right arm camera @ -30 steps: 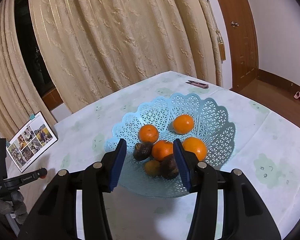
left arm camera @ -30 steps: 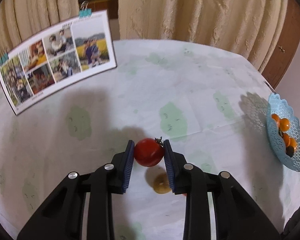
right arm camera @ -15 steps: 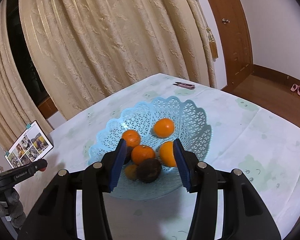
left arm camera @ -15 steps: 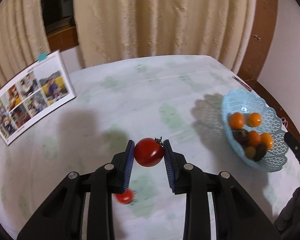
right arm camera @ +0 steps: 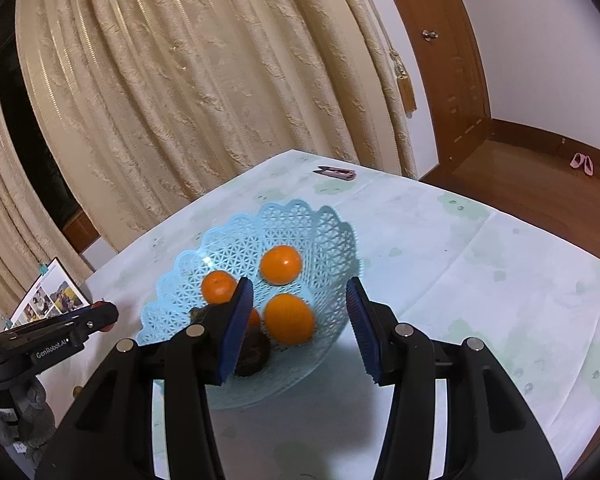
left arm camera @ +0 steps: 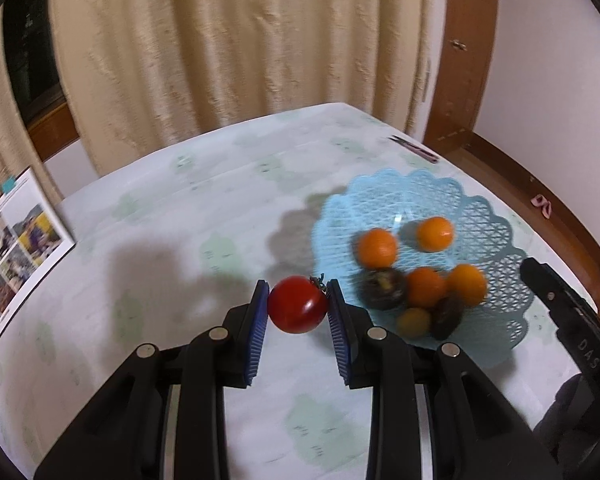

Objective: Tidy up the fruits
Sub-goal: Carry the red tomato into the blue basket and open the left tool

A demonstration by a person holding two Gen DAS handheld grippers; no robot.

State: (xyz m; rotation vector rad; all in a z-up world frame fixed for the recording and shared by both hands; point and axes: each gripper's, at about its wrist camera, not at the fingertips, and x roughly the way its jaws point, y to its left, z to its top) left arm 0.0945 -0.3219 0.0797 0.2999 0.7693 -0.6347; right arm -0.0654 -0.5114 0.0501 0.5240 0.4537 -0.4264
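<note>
So the left gripper [left arm camera: 298, 312] has a round, glossy red tomato [left arm camera: 298, 304] pinched right between its two blue ribbed pads [left arm camera: 259, 332], one pad pressed on each side, out at the very tips of the fingers. The little green stem pokes up by the right-hand pad. The tomato is up off the pale tablecloth with faint green blotches [left arm camera: 180, 240], just to the left of the light blue plastic lattice basket with the scalloped rim [left arm camera: 496, 232], not over it as far as I can tell. In that basket there are several small orange citrus fruits [left arm camera: 378, 246] and a couple of dark brownish round fruits [left arm camera: 382, 289], all a bit blurry in the left view. The right gripper [right arm camera: 300, 330] has its fingers spread wide with nothing between them, hovering above the near rim of the basket [right arm camera: 320, 224], so you look straight through the gap at one of the oranges [right arm camera: 289, 319]. A dark fruit [right arm camera: 254, 350] sits half hidden behind its left pad. Off to the side, a photo collage card [left arm camera: 16, 252] stands propped near the cream curtain [left arm camera: 240, 40], and a small pink clipper-looking thing [right arm camera: 336, 173] lies at the far edge of the table.
</note>
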